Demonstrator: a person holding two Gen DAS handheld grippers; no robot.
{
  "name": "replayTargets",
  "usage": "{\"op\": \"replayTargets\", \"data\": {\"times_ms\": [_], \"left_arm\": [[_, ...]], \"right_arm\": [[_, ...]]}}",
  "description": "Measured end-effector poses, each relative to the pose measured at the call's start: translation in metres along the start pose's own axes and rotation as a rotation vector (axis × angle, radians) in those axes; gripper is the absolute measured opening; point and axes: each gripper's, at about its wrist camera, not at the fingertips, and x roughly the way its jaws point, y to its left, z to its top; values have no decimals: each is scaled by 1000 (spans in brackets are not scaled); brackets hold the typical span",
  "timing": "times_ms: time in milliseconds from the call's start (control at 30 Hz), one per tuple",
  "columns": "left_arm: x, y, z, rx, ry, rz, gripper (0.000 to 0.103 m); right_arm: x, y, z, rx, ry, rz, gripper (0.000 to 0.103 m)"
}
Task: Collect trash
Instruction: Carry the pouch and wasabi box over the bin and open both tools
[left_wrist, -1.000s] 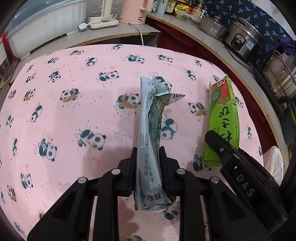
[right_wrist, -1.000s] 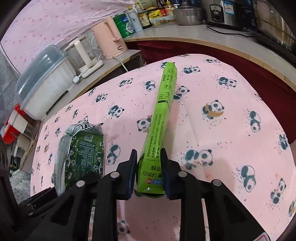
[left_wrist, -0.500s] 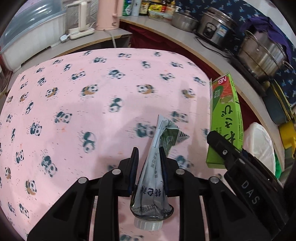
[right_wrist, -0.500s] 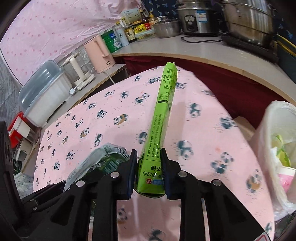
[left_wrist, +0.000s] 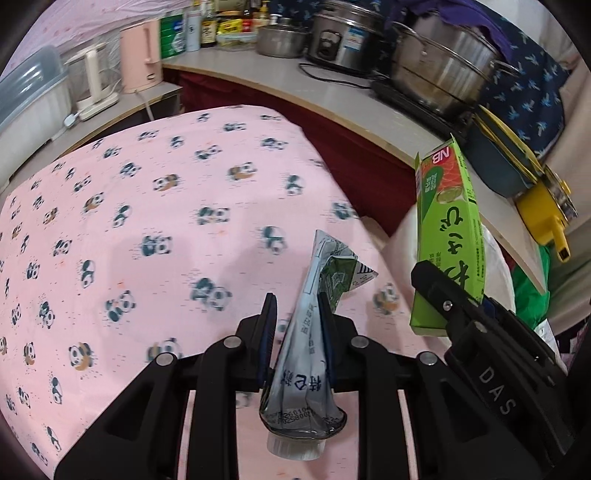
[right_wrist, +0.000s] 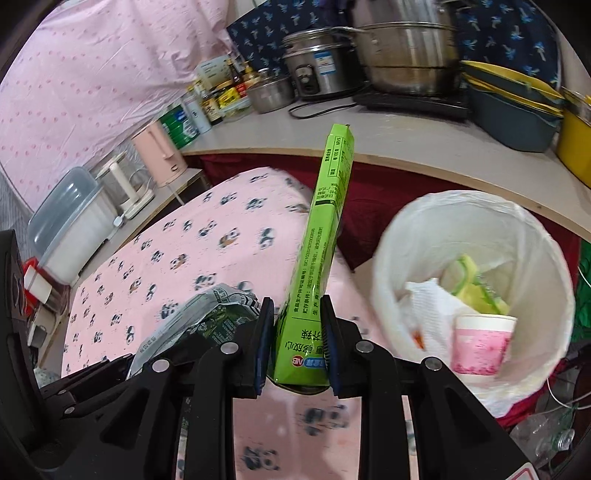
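1. Where the left gripper (left_wrist: 297, 317) closes, its jaws are clamped on a crumpled silver pouch (left_wrist: 308, 343), pinched at mid-length, with the white cap (left_wrist: 293, 447) at the near end and the folded green-printed tip pointing away.
2. The pouch is lifted off the pink panda cloth (left_wrist: 147, 206), near the cloth's right edge.
3. The right gripper (right_wrist: 297, 325) has its jaws clamped on the lower end of a long green box (right_wrist: 321, 243), which tilts up and away from the camera.
4. In the left view the box (left_wrist: 448, 240) stands just right of the pouch, with the right gripper's black body under it.
5. In the right view the pouch (right_wrist: 199, 321) shows at lower left, just beside the box.
6. A bin (right_wrist: 391, 258) lined with a white bag sits right of the box, off the edge of the cloth.
7. Inside the bin lie white paper (right_wrist: 428, 299), yellow-green scraps (right_wrist: 476, 284) and a pink cup (right_wrist: 480, 347).
8. Behind, a bench (right_wrist: 406, 144) carries steel pots (right_wrist: 406, 55), a rice cooker (right_wrist: 321, 62), bottles and jars (right_wrist: 221, 96).
9. A pink kettle (right_wrist: 159, 153) and a lidded plastic tub (right_wrist: 70, 225) stand on a lower shelf at the left.
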Motion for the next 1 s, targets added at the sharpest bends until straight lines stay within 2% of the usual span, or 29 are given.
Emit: {"op": "replayTargets", "data": {"times_ms": [400,667,833,1000], "left_arm": [[7,-96,1,130,11,-87,21],[23,-145,10,181,47,-150,22],[36,-157,15,164,64,-192,23],[37,-157,18,170,20,-155,48]], "right_arm": [[-39,-102,-6,128,-49,-92,24],[-45,-141,-14,164,-29,-137,24],[-40,-156,-17,177,-3,-146,24],[-25,-158,-15,172,23,-146,26]]}}
